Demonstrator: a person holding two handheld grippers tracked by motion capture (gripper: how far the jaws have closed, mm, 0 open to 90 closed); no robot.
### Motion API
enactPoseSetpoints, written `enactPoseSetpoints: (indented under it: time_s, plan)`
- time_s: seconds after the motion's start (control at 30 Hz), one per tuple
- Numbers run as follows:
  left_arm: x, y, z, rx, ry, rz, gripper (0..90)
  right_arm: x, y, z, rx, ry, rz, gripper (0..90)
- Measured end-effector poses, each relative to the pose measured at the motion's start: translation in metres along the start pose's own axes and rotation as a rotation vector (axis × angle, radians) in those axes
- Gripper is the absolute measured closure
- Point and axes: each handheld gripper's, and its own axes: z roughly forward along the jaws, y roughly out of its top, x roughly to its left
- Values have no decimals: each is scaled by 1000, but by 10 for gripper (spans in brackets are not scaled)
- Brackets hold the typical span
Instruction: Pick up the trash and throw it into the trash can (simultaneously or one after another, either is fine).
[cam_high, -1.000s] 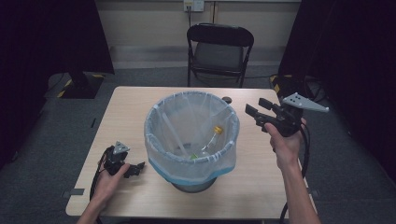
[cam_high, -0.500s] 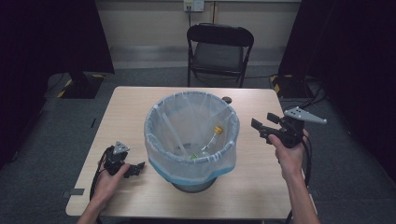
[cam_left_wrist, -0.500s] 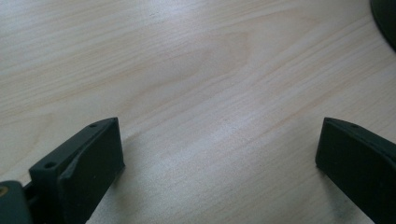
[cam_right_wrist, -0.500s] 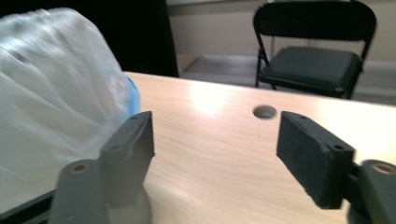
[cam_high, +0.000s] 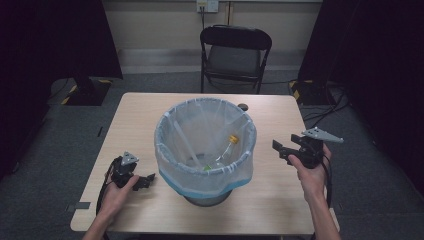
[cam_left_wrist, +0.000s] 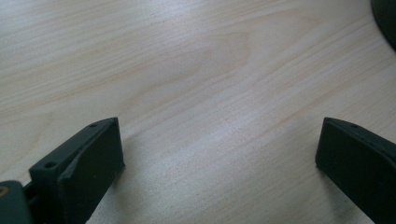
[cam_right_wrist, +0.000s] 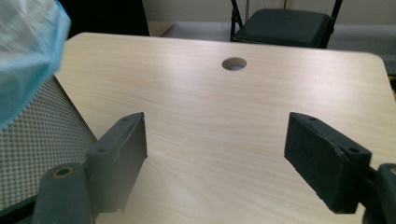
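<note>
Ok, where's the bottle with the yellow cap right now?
In the high view the bottle lies inside the lined waste bin at the table's middle, leaning against the bag's right inner side, cap up, between the two grippers.

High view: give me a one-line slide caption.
Lined waste bin holding a bottle stands mid-table, an open hand-held gripper either side: left, right.

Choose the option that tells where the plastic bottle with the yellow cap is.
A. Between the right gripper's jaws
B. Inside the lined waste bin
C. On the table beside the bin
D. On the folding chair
B: the high view shows the plastic bottle lying inside the lined waste bin, against its right inner wall.
</note>
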Motion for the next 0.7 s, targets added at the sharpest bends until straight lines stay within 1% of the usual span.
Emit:
enactPoseSetpoints:
  time_s: [0.03,0.07,0.1,0.13,0.23,0.27,0.3,0.4,0.47,0.5,0.57,0.7]
  plan:
    - [0,0,0,-1,0,-1,3,-1,-2,1,6,-1,5,196]
    - [0,0,0,-2,1,-2,3,-3,-8,3,24,-2,15,187]
    - [0,0,0,-2,1,-2,3,-3,-8,3,24,-2,15,187]
    - [-1,0,0,-3,0,-11,3,-4,-12,5,36,-5,17,186]
    - [-1,0,0,-4,1,-13,6,-7,-24,11,73,-6,34,184]
    - [-1,0,0,-4,1,-13,6,-8,-31,15,98,-23,27,184]
    - [-1,0,0,-4,1,-13,6,-8,-31,15,98,-23,27,184]
    - [-1,-1,0,-7,-1,-14,6,-10,-40,21,126,-34,29,179]
    - [-2,-1,0,-6,-1,-13,6,-12,-48,26,149,-55,29,173]
    - [-2,-1,0,-7,-1,-13,6,-12,-48,26,149,-55,29,173]
    - [-2,-1,0,-6,-1,-12,6,-14,-53,30,166,-66,27,163]
    - [-2,-1,0,-7,-1,-13,6,-17,-62,37,205,-84,12,161]
